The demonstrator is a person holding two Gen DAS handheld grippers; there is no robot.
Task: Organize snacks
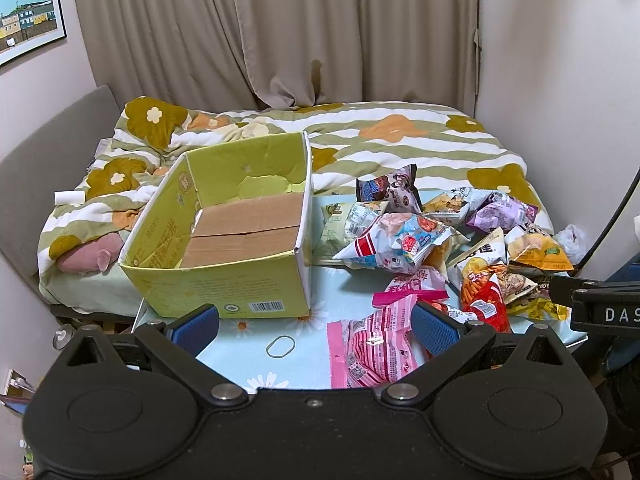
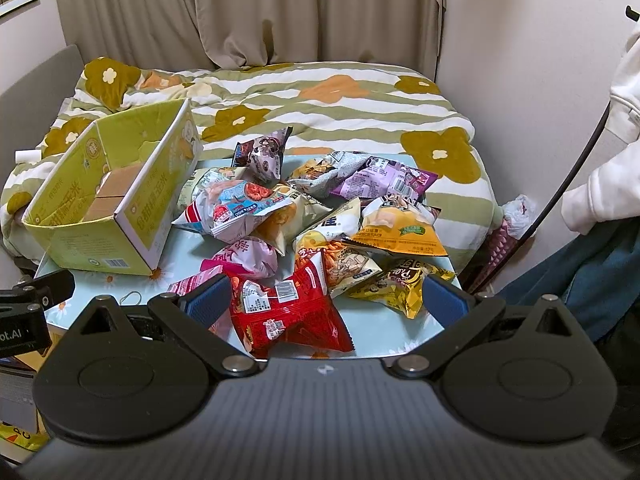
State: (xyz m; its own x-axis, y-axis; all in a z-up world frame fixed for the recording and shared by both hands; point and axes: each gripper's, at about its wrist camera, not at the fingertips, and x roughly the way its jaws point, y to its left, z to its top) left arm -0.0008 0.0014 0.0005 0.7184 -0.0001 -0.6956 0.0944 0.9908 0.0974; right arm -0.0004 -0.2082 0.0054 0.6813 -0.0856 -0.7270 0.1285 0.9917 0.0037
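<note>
right wrist view: your right gripper [image 2: 326, 300] is spread wide, empty, over the red bag [image 2: 288, 314].
left gripper [image 1: 316, 328]: wide, empty.
snacks: piled at 3 o'clock of the yellow box [image 1: 224, 236].
handling: light, puffy, slippery; pinch a sealed edge.

Snack bags [image 2: 312, 216] heaped beside empty box [image 1: 240, 236]

Behind us: beige curtain [image 1: 280, 32], flowered quilt [image 2: 340, 108] on the bed.
On our table: a rubber band [image 1: 280, 346].
Wall: framed picture [image 1: 28, 12].
</note>
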